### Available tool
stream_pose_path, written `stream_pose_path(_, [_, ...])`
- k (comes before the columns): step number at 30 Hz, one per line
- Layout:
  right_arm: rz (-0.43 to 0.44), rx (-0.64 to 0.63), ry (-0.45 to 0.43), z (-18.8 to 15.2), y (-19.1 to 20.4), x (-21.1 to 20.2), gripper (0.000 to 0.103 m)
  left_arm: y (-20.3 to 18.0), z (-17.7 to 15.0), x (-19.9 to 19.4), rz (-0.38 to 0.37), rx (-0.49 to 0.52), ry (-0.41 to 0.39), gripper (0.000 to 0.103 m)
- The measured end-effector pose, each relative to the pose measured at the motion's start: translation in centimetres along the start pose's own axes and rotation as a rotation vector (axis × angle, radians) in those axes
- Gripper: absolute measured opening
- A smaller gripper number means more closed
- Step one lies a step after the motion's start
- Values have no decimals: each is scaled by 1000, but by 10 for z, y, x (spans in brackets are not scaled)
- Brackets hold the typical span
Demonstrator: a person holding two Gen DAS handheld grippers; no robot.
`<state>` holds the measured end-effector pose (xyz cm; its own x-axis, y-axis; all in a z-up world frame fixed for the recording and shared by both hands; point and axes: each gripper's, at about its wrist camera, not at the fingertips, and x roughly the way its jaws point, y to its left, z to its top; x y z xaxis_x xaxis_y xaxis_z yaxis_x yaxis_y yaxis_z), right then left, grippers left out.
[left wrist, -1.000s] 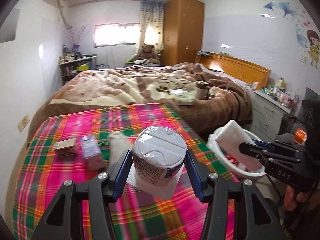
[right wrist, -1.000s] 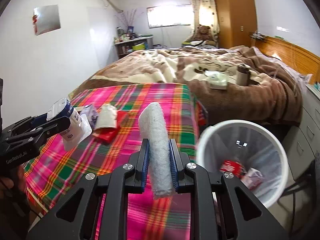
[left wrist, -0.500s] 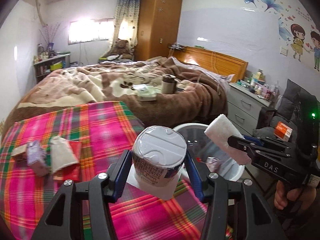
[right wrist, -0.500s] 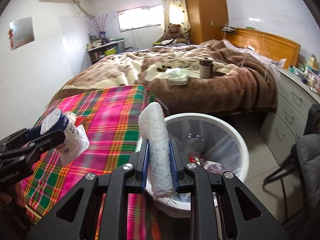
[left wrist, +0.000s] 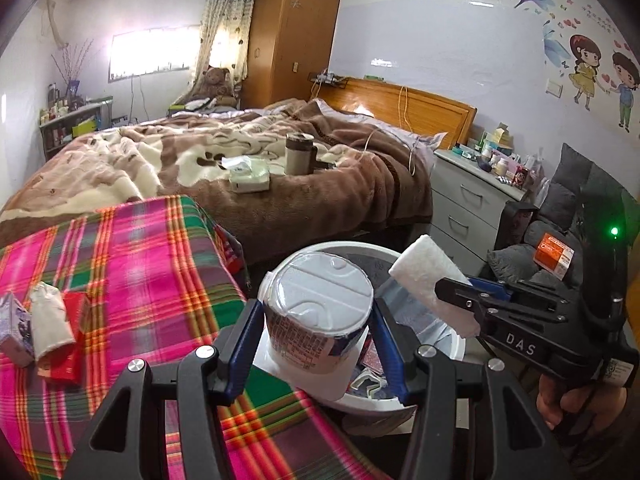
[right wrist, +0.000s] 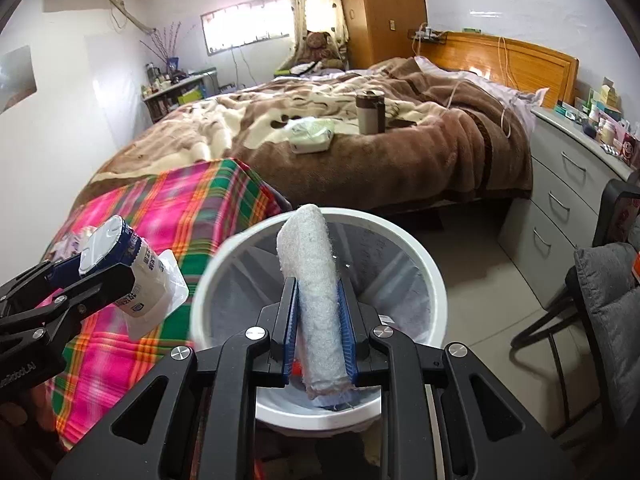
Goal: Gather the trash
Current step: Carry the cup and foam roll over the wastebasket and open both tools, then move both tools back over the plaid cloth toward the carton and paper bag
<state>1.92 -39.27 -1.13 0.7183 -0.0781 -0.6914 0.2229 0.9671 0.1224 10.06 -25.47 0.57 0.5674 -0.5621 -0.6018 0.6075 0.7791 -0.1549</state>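
My left gripper (left wrist: 316, 320) is shut on a white yogurt cup (left wrist: 316, 308) with a foil lid, held at the near rim of the white trash bin (left wrist: 452, 344). It also shows in the right wrist view (right wrist: 132, 276). My right gripper (right wrist: 318, 320) is shut on a white folded pad (right wrist: 316, 280) and holds it over the open trash bin (right wrist: 432, 280). The pad also shows in the left wrist view (left wrist: 432, 280). Some trash lies at the bin's bottom. More trash (left wrist: 48, 320) lies on the plaid-covered table (left wrist: 140, 272).
A bed with a brown blanket (left wrist: 240, 160) stands behind, with a tissue pack (left wrist: 248, 176) and a tumbler (left wrist: 298, 154) on it. A grey drawer chest (right wrist: 560, 208) and a chair (right wrist: 608, 280) stand to the right of the bin.
Both grippers have moved right from over the plaid table to the trash bin, each still holding its item. The bin now sits directly below the right gripper.
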Motion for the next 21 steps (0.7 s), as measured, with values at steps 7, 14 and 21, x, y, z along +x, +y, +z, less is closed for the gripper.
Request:
stream_pose_path(7, [-24,3,48,-3,-13,16,20,-16,2,28,-34,6,34,55])
stream_pose_path(14, [-42,-4,58,-4,-20,20,20,-21,5,46,-50,-13,66,55])
stream_pose_path(21, [-84,10,68,-2,-24,25,32,-21,4,52,-68,0,70,60])
